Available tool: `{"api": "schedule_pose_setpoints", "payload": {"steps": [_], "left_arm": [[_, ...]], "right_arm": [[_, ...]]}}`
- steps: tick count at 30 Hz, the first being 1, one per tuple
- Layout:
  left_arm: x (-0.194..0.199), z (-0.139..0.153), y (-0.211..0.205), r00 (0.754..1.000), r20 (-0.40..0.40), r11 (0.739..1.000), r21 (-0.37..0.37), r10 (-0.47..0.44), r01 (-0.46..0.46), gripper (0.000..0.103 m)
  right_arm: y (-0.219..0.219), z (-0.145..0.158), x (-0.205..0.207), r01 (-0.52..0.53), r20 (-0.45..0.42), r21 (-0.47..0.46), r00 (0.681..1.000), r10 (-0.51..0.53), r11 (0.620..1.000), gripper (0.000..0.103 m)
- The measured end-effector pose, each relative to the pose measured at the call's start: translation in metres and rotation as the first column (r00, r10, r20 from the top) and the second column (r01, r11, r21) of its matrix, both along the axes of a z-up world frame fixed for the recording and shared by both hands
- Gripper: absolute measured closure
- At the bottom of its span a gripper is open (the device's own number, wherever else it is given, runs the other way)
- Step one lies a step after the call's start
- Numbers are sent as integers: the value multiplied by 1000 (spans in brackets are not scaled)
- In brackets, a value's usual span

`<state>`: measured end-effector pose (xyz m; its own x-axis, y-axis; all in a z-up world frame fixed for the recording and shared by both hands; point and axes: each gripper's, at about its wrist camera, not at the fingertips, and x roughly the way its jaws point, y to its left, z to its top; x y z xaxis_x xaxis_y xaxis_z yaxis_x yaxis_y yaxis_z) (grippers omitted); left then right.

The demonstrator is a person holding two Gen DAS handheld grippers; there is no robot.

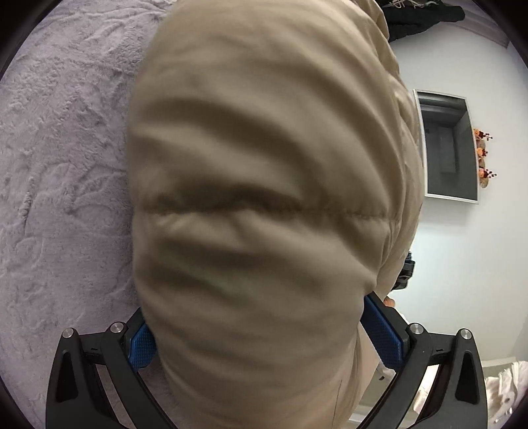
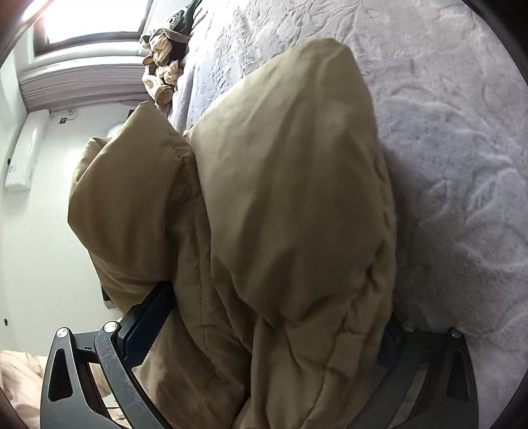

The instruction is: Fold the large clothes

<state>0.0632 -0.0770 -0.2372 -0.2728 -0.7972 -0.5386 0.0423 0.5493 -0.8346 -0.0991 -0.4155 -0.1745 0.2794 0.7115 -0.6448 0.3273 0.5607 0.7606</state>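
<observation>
left wrist view: the left claw (image 1: 267,343) grips a thick fold of the tan puffer jacket (image 1: 264,184), its blue pads (image 1: 142,346) pressed against either side of the bunched padding; the jacket fills the middle of the view, blurred at close range, with a stitched quilting seam (image 1: 264,206) running across it. behind it to the left lies the pale lilac plush bed cover (image 1: 59,165), embossed with a leaf pattern; to the right stands a white wall (image 1: 468,257) bearing a dark recessed niche with a white frame (image 1: 448,145) and a row of small orange flower decorations (image 1: 483,155) just beside it. a dark garment (image 1: 425,16) lies at the top edge. right wrist view: the right claw (image 2: 260,343) is closed on another bundle of the same tan puffer jacket (image 2: 280,198), one dark blue pad (image 2: 148,320) visible at the left and the opposite finger mostly hidden by fabric. the jacket hangs partly over the bed cover (image 2: 445,132) and partly beyond its edge. a heap of crumpled brown and beige clothes (image 2: 165,59) sits on the bed near a bright window (image 2: 92,19); a white wall unit (image 2: 26,155) is mounted at the left, and pale pink fabric (image 2: 19,379) shows in the lower left corner. no containers are in view.
</observation>
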Motion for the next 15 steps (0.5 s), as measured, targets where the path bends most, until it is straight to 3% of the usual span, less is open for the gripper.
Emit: {"api": "schedule_pose_setpoints", "payload": {"steps": [3, 5, 6, 7, 10, 15], "left_arm": [[-6, 7, -14, 1000, 26, 999, 32, 0, -1, 0], [-9, 18, -19, 998, 70, 998, 62, 1, -6, 1], [-11, 23, -24, 996, 92, 997, 74, -1, -6, 1], [-14, 31, -26, 992, 125, 996, 90, -2, -9, 3], [-18, 48, -29, 983, 185, 995, 98, -3, -16, 7], [-17, 79, -18, 965, 262, 997, 70, 0, -20, 7]], "right_arm": [[3, 1, 3, 30, -17, -7, 999, -30, 1000, 1], [5, 1, 6, 52, -36, -9, 998, -52, 999, 8], [8, 3, 7, 58, -34, 4, 998, -58, 998, 23], [10, 5, 5, 66, -28, 11, 997, -66, 998, 32], [19, 18, 5, 77, -2, -3, 997, -77, 997, 48], [34, 43, 7, 94, 36, -13, 995, -93, 996, 54]]}}
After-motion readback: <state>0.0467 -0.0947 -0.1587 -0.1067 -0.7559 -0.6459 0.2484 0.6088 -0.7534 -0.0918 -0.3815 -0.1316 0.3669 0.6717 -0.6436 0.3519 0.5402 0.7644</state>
